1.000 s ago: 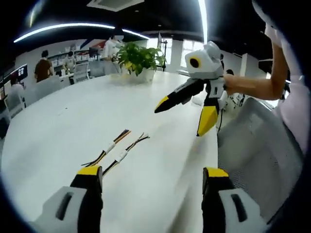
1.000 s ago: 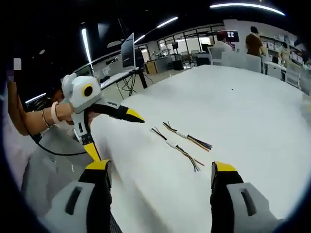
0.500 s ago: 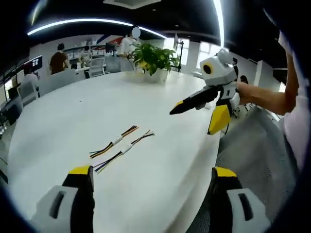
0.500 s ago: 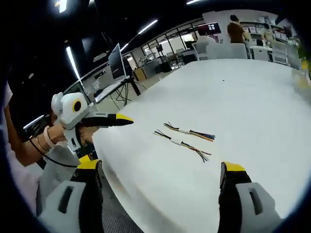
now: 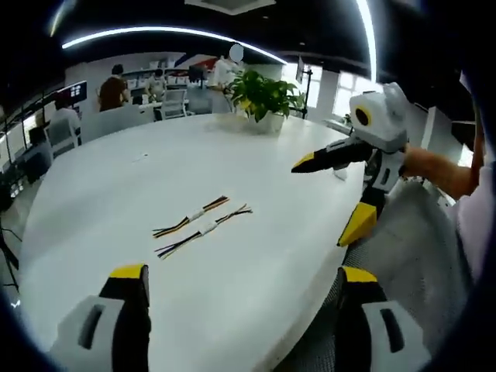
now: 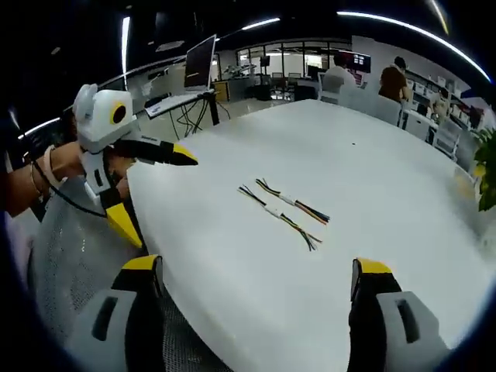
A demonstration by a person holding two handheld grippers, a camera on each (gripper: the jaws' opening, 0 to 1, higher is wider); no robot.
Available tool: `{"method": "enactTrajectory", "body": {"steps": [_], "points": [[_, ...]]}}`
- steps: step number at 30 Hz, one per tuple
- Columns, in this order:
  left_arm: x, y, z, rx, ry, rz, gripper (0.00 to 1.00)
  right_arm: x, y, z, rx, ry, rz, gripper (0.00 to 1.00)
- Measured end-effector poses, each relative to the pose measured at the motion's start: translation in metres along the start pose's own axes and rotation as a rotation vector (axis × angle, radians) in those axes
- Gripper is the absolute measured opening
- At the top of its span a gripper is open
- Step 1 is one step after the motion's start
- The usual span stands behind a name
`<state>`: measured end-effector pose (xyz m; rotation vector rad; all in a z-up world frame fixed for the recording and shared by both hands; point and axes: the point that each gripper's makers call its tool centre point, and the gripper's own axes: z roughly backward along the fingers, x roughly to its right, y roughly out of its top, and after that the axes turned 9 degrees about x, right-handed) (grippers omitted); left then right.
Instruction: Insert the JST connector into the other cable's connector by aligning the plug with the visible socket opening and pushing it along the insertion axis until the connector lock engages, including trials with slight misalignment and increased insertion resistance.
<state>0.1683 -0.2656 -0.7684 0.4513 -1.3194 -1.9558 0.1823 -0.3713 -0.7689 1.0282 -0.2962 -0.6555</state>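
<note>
Two short multi-coloured wire cables, each with a white connector, lie side by side on the white table: one cable [image 5: 191, 218] [image 6: 293, 204] and the other cable [image 5: 204, 229] [image 6: 277, 216]. They lie apart and untouched. My left gripper [image 5: 242, 285] is open with nothing between its jaws, well short of the cables. It appears in the right gripper view as the left gripper [image 6: 159, 198], open, over the table's edge. My right gripper [image 6: 256, 271] is open and holds nothing. From the left gripper view the right gripper [image 5: 325, 200] hangs open at the table's right edge.
The white table [image 5: 116, 178] is wide and round-edged. A potted plant [image 5: 265, 97] stands at its far side. Chairs and people [image 5: 115, 89] are beyond it. A monitor on a desk [image 6: 200, 74] stands off the table. A person's forearm [image 5: 442, 167] holds the right gripper.
Both views have swung and pulled back a little as the hands moved. The cables lie where they were. Both grippers stay open.
</note>
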Motion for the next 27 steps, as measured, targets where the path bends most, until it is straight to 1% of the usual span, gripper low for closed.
{"method": "enactTrajectory", "body": {"steps": [4,13,15,16,17,19,20,21,27], "points": [[0.004,-0.003,0.003,-0.004,0.012,0.007,0.99,-0.002,0.004,0.005,0.025,0.000,-0.038,1.00],[-0.001,-0.004,0.016,0.017,0.090,0.050,0.99,0.002,-0.006,0.015,0.001,-0.026,-0.050,1.00],[-0.003,-0.006,0.017,0.017,0.098,0.051,0.99,0.000,-0.004,0.015,0.032,-0.013,-0.109,1.00],[-0.007,-0.007,0.019,0.015,0.125,0.053,0.99,-0.003,-0.002,0.016,0.052,0.001,-0.174,1.00],[-0.008,-0.007,0.019,0.019,0.134,0.054,0.99,-0.004,-0.002,0.016,0.060,0.006,-0.201,1.00],[-0.010,-0.009,0.020,0.019,0.146,0.077,0.99,0.001,-0.004,0.018,0.056,-0.012,-0.189,1.00],[-0.012,-0.008,0.021,0.023,0.154,0.078,0.99,0.007,-0.008,0.020,0.032,-0.045,-0.153,1.00],[-0.012,-0.009,0.022,0.022,0.157,0.077,0.99,0.009,-0.009,0.020,0.030,-0.055,-0.134,1.00],[-0.010,-0.010,0.022,0.006,0.152,0.101,0.99,0.012,-0.013,0.017,0.018,-0.075,-0.169,1.00]]}}
